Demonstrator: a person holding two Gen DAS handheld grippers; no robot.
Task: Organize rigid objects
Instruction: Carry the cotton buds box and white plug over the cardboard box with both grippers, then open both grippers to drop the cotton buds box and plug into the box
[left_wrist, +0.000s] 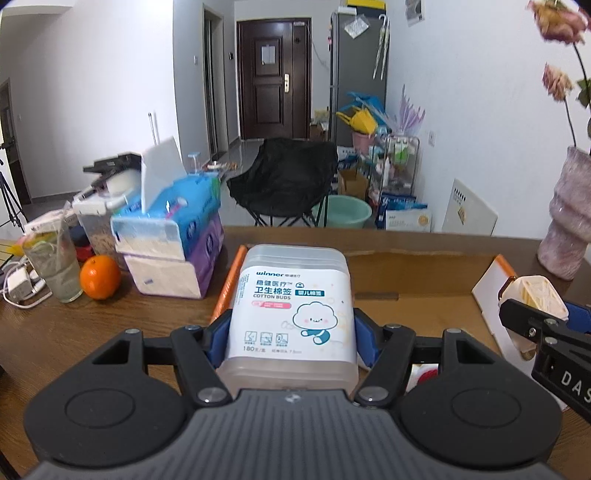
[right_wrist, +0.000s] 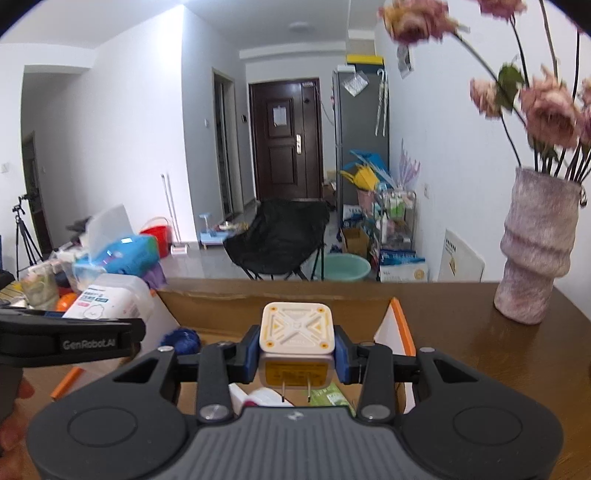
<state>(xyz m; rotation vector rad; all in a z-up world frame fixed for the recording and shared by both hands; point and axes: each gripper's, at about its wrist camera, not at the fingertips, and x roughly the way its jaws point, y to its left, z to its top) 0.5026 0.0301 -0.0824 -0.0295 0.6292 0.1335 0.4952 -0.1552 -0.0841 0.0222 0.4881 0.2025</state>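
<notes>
My left gripper (left_wrist: 291, 341) is shut on a clear cotton buds box (left_wrist: 293, 306) with a white label, its blue pads pressed on both sides. It hangs over the left part of an open cardboard box (left_wrist: 413, 273) with orange-edged flaps. My right gripper (right_wrist: 297, 354) is shut on a cream plug adapter (right_wrist: 297, 334), two metal prongs pointing back at the camera, above the same cardboard box (right_wrist: 229, 314). In the left wrist view the plug adapter (left_wrist: 535, 295) and the right gripper show at the right edge. The cotton buds box (right_wrist: 110, 299) shows at left in the right wrist view.
A pink vase (right_wrist: 535, 254) with dried flowers stands on the wooden table (right_wrist: 498, 354) at right. Left of the box sit tissue packs (left_wrist: 177, 236), an orange (left_wrist: 99, 277) and a glass (left_wrist: 55, 266). Inside the box lie a blue fuzzy thing (right_wrist: 183, 339) and small packets.
</notes>
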